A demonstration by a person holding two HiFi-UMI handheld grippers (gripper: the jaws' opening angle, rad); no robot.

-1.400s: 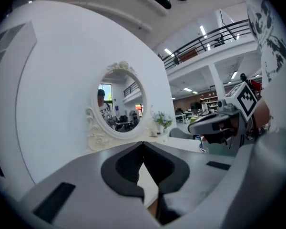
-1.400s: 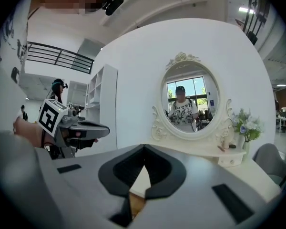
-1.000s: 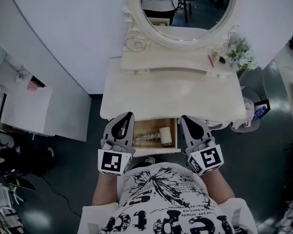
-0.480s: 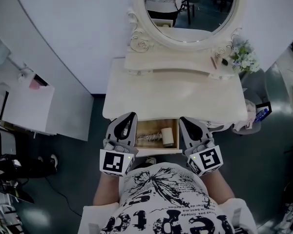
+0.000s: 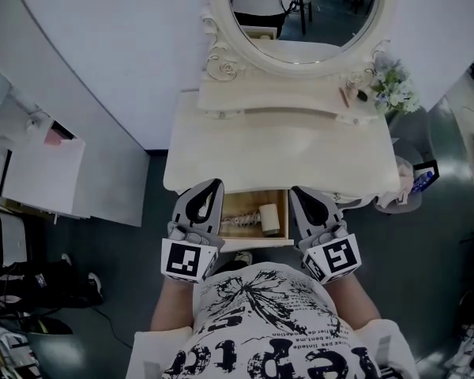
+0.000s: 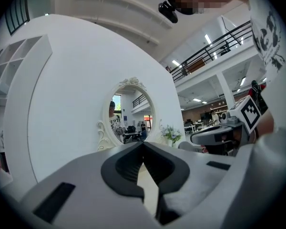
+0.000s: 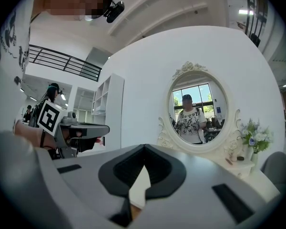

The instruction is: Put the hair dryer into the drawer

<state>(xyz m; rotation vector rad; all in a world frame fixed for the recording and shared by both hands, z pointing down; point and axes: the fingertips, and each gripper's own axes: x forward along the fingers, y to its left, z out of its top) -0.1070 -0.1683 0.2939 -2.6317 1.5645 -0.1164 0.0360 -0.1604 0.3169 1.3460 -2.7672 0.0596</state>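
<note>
Before the cream vanity point(image 5: 284, 152), left hand-held gripper point(image 5: 208, 189) and right hand-held gripper point(image 5: 299, 194) hover closed.

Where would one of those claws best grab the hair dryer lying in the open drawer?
Probably the hair dryer by its cream, tube-like body, from above, with the jaws across its narrow width. The drawer walls block a sideways approach. The right gripper is nearest, but its jaws are shut and would need opening first.

Head view dim, grey, fisheye-bent at edges. 2 gripper views brighter, lit by ceiling strips point(image 6: 207, 38); left gripper point(image 6: 143, 144) and right gripper point(image 7: 144, 148) soft up close, corners black.
</note>
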